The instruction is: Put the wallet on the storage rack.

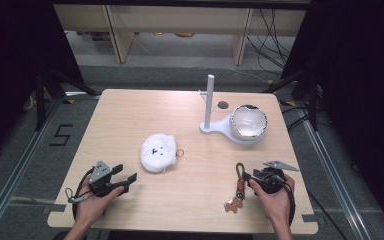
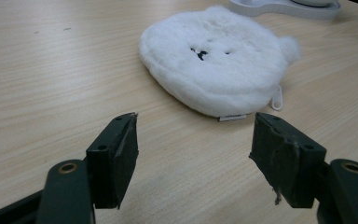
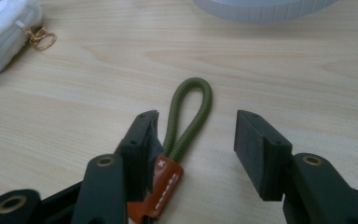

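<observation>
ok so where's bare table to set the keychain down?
Widest bare stretch: far-left table, between the plush pouch and the far edge. Also the near middle, between left gripper and keychain. Crowded: far right, around the white stand and bowl.

Bare bench (image 1: pixel 130 115) lay open between the left gripper (image 1: pixel 126 176) and the white plush pouch (image 1: pixel 157 152). The white stand (image 1: pixel 210 102) and bowl (image 1: pixel 248 121) blocked the far right corner.

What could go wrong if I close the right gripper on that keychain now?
The green cord loop lies off-centre between the open jaws of the right gripper, close to one pad, so a close might catch only an edge and slip. The keychain's charm could drag across the table when lifted.
</observation>
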`<state>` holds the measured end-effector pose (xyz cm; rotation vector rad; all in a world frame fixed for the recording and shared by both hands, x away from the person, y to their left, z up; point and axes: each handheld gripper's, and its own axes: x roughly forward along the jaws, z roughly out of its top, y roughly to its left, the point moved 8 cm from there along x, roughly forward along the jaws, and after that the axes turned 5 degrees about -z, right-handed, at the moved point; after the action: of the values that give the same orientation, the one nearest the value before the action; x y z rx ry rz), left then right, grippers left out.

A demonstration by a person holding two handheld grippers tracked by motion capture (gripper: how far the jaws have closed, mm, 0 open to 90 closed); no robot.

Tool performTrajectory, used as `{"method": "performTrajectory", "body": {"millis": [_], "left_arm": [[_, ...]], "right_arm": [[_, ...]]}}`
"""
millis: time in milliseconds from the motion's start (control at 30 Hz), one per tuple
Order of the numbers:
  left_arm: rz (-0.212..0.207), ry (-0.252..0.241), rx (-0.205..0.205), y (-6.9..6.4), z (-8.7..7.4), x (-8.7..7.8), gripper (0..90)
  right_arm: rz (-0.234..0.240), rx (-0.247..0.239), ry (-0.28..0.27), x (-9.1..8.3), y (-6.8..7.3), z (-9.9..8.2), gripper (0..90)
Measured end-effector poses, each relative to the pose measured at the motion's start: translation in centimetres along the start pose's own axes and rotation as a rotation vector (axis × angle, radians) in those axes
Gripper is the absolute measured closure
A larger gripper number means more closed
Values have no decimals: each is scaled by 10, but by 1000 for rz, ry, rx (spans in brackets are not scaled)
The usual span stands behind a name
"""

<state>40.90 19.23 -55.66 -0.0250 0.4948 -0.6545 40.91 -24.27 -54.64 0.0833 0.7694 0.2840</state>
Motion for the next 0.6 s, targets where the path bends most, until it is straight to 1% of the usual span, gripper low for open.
{"method": "performTrajectory", "body": {"millis": [33, 67, 100, 133, 167, 200, 233, 267, 300, 333, 367, 400, 433, 467, 500, 533, 567, 600], "left_arm": [[-5, -3, -12, 0, 2, 1, 310], [-8, -2, -21, 1, 4, 1, 310], [-8, -2, -21, 1, 4, 1, 310], [-19, -7, -34, 2, 10, 2, 311], [-19, -7, -34, 2, 10, 2, 312], [-22, -5, -46, 4, 16, 3, 311], [-22, -5, -46, 4, 16, 3, 311], [-23, 3, -54, 4, 19, 4, 311], [-35, 36, -60, 5, 24, 7, 311], [-40, 46, -58, 6, 27, 9, 311], [-40, 46, -58, 6, 27, 9, 311], [-40, 56, -47, 6, 31, 11, 311], [-56, 77, -39, 4, 40, 14, 311], [-56, 77, -39, 4, 40, 14, 309], [-71, 88, -31, 4, 46, 19, 310], [-71, 88, -31, 4, 46, 19, 310], [-79, 117, -26, 6, 49, 26, 309], [-87, 126, -32, 8, 49, 30, 308]], "right_arm": [[9, 1, -2, 1, 0, 1, 504], [-6, -8, 18, -1, -1, 2, 504], [-6, -8, 18, -1, -1, 2, 504], [-12, -4, 39, -1, -3, 3, 505], [-12, -4, 39, -1, -3, 3, 505], [-14, -10, 51, -1, -5, 5, 505], [-33, 4, 70, -3, -6, 5, 505], [-36, -4, 71, -2, -8, 6, 505], [-30, 21, 85, -2, -7, 7, 505], [-33, -1, 89, -2, -9, 6, 505], [-33, -1, 89, -2, -9, 6, 505], [-33, 28, 112, -4, -7, 7, 503], [-32, 20, 120, -5, -8, 7, 503], [-32, 20, 120, -5, -8, 7, 503], [-43, 29, 122, -5, -7, 9, 500], [-43, 29, 122, -5, -7, 9, 500], [-54, 11, 127, -6, -10, 9, 497], [-41, 24, 133, -7, -7, 9, 496]]}}
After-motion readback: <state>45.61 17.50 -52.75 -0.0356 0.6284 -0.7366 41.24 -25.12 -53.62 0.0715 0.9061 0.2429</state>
